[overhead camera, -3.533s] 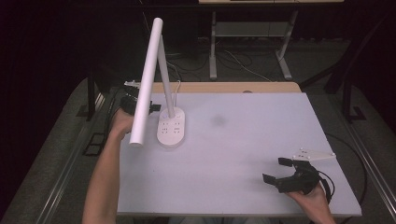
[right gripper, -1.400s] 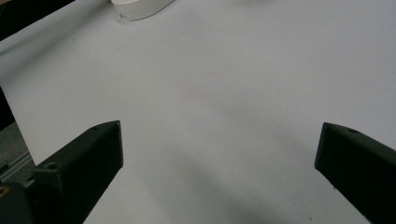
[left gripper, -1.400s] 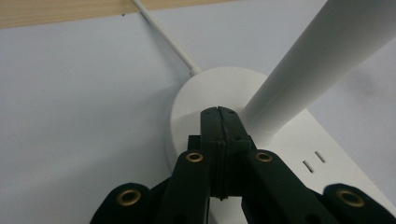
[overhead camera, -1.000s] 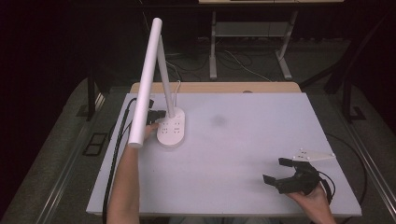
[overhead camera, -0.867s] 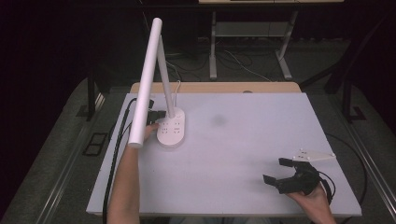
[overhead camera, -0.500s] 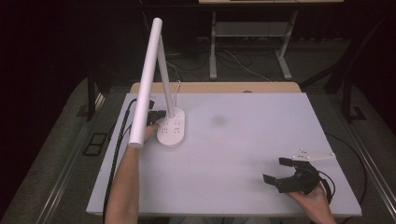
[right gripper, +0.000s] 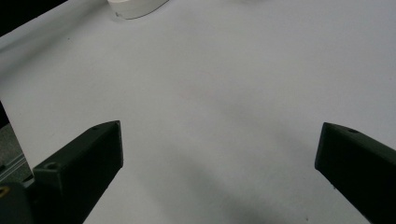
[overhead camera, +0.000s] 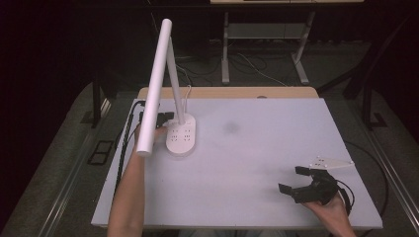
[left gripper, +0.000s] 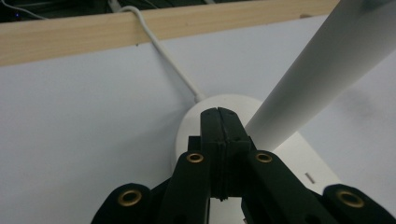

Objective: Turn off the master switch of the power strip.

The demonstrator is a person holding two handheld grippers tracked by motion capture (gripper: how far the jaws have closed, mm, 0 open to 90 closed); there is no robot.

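From my seat the bench (overhead camera: 276, 148) shows as a pale, matte white top with a faint grey smudge (overhead camera: 230, 128) near its middle. A light wooden strip (overhead camera: 232, 93) runs along its far edge. I see grey carpeted floor (overhead camera: 64, 163) on both sides, with a metal rail (overhead camera: 74, 173) running along the left. Beyond the bench the room falls off into darkness; I can make out a metal table frame (overhead camera: 267, 34) with two legs, and loose cables (overhead camera: 247, 61) trailing over the floor beneath it. The light falls evenly on the white top.
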